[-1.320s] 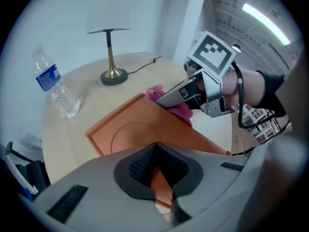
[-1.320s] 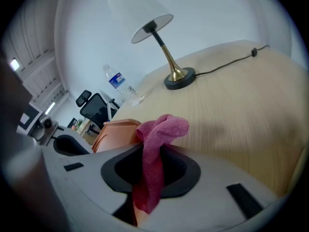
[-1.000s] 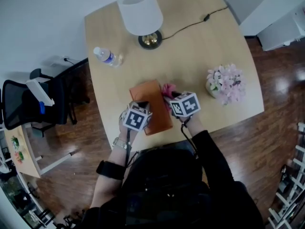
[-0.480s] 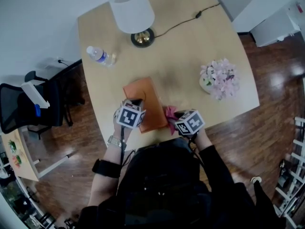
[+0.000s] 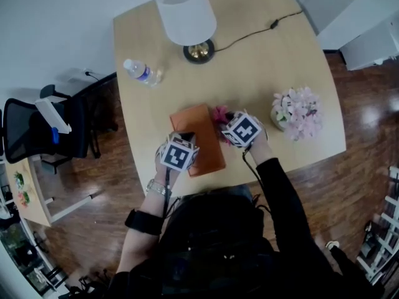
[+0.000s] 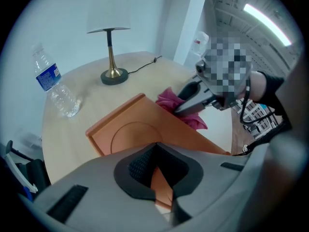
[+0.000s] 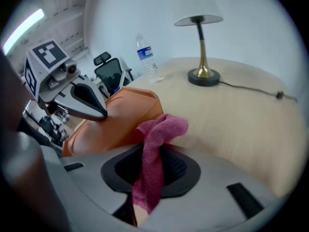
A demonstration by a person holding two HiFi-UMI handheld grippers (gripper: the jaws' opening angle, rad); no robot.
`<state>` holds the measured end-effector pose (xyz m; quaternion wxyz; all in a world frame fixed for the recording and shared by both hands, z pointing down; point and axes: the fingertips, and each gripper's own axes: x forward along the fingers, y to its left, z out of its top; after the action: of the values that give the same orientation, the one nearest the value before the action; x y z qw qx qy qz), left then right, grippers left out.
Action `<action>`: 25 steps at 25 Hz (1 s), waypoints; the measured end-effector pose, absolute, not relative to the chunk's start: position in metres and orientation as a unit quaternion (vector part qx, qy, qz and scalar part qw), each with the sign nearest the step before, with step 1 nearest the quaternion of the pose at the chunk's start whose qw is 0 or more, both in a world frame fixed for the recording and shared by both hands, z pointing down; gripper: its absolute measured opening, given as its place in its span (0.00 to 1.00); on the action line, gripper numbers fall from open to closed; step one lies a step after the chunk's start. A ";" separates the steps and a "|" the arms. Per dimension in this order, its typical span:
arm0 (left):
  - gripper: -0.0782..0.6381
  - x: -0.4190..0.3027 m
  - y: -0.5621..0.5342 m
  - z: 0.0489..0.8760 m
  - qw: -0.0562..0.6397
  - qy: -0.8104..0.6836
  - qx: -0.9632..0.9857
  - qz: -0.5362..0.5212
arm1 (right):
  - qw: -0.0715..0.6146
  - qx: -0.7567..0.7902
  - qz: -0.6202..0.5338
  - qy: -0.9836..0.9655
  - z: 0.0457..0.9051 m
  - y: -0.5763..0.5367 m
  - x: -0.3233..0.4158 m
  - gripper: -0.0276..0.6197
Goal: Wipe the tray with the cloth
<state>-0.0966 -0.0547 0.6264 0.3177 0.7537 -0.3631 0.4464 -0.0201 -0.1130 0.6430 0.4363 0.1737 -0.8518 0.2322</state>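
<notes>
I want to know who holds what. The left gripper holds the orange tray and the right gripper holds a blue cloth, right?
Not quite: the cloth held by the right gripper is pink, not blue, as the right gripper view shows. The left gripper does hold the orange tray.

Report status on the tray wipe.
Left gripper shut on tray, near edge. Right gripper shut on pink cloth, at tray's right rim. Bottle, lamp well clear.

Bright, even indoor light fills every view, and shadows are faint. A ceiling strip light (image 6: 268,17) glows overexposed, and the wooden floor (image 5: 373,114) shows soft glare. Both gripper views bend like a fisheye, darken to black at the corners and blur in the near foreground.
</notes>
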 end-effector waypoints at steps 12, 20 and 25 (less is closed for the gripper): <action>0.11 -0.098 -0.055 0.625 0.328 -0.368 0.752 0.439 | 0.493 0.029 0.149 -0.857 0.661 -0.109 -0.042 0.17; 0.11 -0.099 -0.055 0.625 0.329 -0.366 0.753 0.436 | 0.492 0.033 0.165 -0.854 0.661 -0.072 -0.020 0.17; 0.11 -0.099 -0.055 0.626 0.325 -0.361 0.757 0.437 | 0.493 0.038 0.174 -0.851 0.663 -0.041 -0.006 0.17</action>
<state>-0.0985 -0.0551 0.6256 0.3250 0.7568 -0.3610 0.4373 -0.0059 -0.0411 0.6629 0.4933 0.0385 -0.8515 0.1736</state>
